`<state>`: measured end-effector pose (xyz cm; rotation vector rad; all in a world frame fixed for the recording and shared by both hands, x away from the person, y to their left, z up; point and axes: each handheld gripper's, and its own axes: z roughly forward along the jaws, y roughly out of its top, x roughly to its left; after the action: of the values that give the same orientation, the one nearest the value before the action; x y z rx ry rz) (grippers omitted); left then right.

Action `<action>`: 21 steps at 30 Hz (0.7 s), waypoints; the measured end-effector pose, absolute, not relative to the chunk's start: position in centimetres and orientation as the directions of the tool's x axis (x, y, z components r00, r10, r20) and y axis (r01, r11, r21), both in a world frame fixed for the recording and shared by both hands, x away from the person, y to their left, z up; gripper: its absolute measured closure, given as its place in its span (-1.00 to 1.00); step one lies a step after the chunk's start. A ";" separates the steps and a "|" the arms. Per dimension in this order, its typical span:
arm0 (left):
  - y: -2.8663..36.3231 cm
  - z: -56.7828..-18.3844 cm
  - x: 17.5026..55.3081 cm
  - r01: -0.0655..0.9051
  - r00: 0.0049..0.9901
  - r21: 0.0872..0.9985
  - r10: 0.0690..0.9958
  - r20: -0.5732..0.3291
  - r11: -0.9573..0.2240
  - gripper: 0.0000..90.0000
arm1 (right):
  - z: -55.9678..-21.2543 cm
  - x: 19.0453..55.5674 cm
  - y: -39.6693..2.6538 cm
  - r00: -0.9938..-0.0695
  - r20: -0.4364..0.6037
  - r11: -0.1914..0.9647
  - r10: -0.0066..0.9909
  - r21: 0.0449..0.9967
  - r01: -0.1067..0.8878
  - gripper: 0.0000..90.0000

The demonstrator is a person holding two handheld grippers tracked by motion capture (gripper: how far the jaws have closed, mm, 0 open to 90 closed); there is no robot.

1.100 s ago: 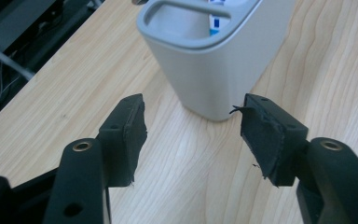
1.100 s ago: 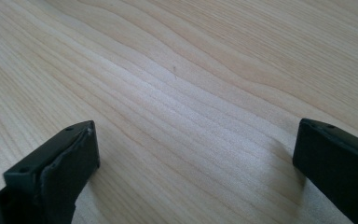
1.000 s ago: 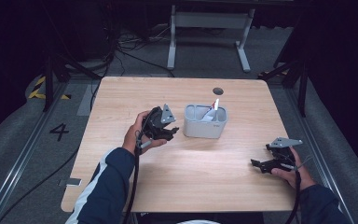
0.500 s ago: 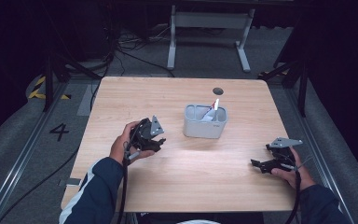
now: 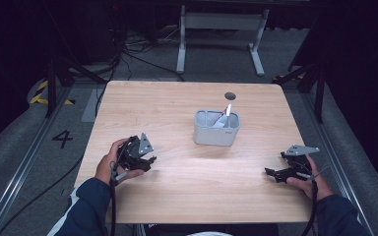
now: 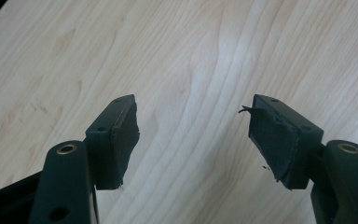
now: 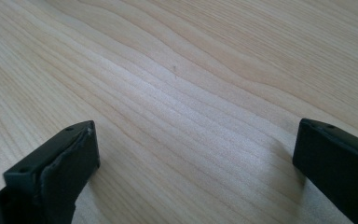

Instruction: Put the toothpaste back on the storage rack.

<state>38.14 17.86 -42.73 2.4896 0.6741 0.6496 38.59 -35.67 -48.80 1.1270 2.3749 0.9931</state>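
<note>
Pale wood, dark tools

My claws [image 5: 152, 160] are black; the table [image 5: 187, 182] is light wood-grained; the bin [image 5: 216, 135] is grey.

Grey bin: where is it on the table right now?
In the high view the grey bin sits just right of the table's centre toward the far edge, near the round hole, apart from the left gripper and right gripper.
</note>
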 end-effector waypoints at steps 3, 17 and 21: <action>19.1 -43.3 37.5 0.359 0.761 0.536 0.572 0.306 -0.764 -0.27 | -48.8 38.6 -35.7 -0.632 0.001 0.444 0.775 0.712 0.545 -0.99; 22.1 -46.4 35.5 0.433 0.719 0.568 0.649 0.250 -0.699 -0.46 | -48.8 38.6 -35.7 -0.631 0.001 0.443 0.775 0.712 0.545 -0.99; 23.6 -46.8 35.2 0.472 0.706 0.616 0.689 0.164 -0.630 -0.49 | -48.8 38.6 -35.7 -0.632 0.001 0.443 0.775 0.712 0.545 -0.99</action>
<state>35.15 23.57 -46.85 2.3672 0.8852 0.5281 38.58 -35.67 -48.80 1.1284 2.3740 0.9927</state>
